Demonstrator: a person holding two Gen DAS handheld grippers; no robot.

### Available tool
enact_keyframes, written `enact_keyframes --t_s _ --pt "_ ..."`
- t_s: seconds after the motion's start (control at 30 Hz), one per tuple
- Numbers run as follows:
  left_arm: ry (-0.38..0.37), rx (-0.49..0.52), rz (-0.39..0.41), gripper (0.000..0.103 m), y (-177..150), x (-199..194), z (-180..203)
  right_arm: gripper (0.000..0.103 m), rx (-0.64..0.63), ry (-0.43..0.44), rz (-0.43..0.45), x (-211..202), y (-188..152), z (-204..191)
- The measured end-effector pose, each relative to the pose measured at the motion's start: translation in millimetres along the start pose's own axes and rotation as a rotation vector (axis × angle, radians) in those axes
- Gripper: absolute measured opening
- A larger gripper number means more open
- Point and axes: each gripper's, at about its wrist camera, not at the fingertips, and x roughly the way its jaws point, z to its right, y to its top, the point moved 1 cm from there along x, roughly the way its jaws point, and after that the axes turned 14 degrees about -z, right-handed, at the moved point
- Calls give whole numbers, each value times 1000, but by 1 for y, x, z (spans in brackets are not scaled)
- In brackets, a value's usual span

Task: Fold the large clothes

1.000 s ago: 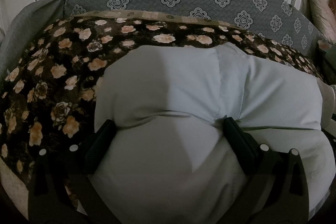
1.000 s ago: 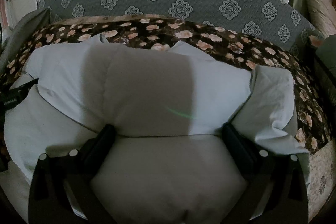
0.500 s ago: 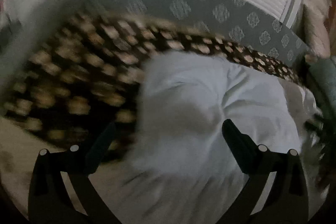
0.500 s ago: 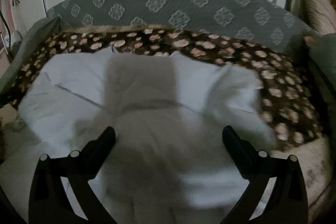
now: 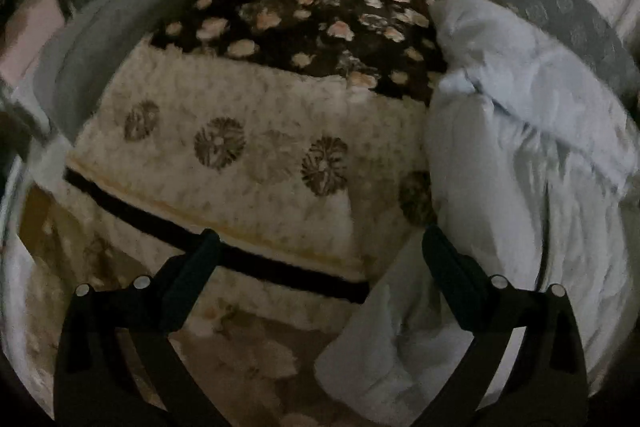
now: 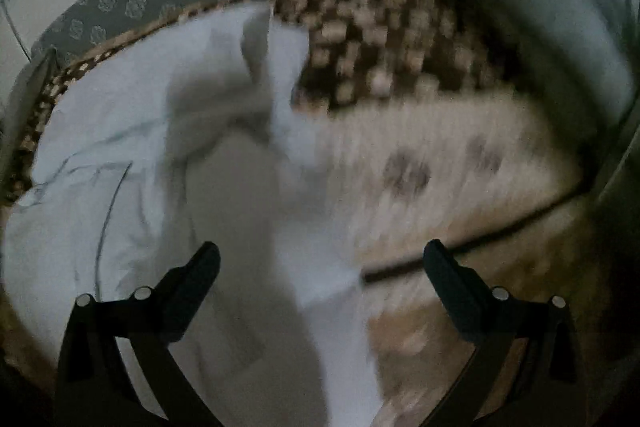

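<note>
Jaws of both grippers spread, empty; pale garment [image 5: 520, 155] lies on floral blanket [image 5: 312, 7].

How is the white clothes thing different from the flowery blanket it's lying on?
The pale garment is plain whitish-blue with no pattern; the blanket is dark brown with peach flowers, and cream with dark round blooms near its edge. The garment is rumpled and bunched into creases; the blanket lies spread out flat. The garment covers only one part of the bed; the blanket shows well beyond it. Both are soft fabric, and neither is held by a gripper.
</note>
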Motion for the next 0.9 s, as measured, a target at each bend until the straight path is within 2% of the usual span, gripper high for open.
enact_keyframes --t_s 0.07,0.1,0.13,0.23,0.3,0.37,0.47,0.53,0.6,0.63,0.67,0.73,0.83,0.9 --pt "60 75 44 100 -8 -11 11 101 45 82 -37 5 -3 8" --pt "82 105 54 100 -11 -14 15 101 58 87 -46 5 -5 11" --pt "87 128 43 100 -19 -14 19 101 72 94 -59 6 -6 13" --pt "37 138 -67 100 -34 -6 12 101 38 155 -151 8 -7 9" --pt "8 135 -102 100 -34 -5 8 101 -57 109 -204 4 -13 2" --pt "-12 140 -109 100 -36 -9 6 101 -183 2 -283 0 -23 -1" --pt "-62 173 -125 100 -40 -19 8 101 -288 -47 -368 0 -45 1" --pt "-64 206 -115 100 -52 -29 10 101 -314 -22 -368 -1 -54 5" --pt "-36 253 -96 100 -61 -37 16 101 -313 56 -340 -2 -60 5" --pt "-35 290 -116 100 -65 -34 21 101 -305 107 -336 1 -62 5" --pt "-22 330 -158 100 -68 -26 28 101 -311 122 -342 6 -64 4" --pt "28 397 -252 100 -73 -2 41 101 -346 37 -347 16 -65 -3" --pt "100 494 -374 100 -82 32 62 101 -396 7 -408 35 -67 -11" --pt "115 490 -380 100 -80 42 65 101 -437 -23 -438 46 -69 -16"
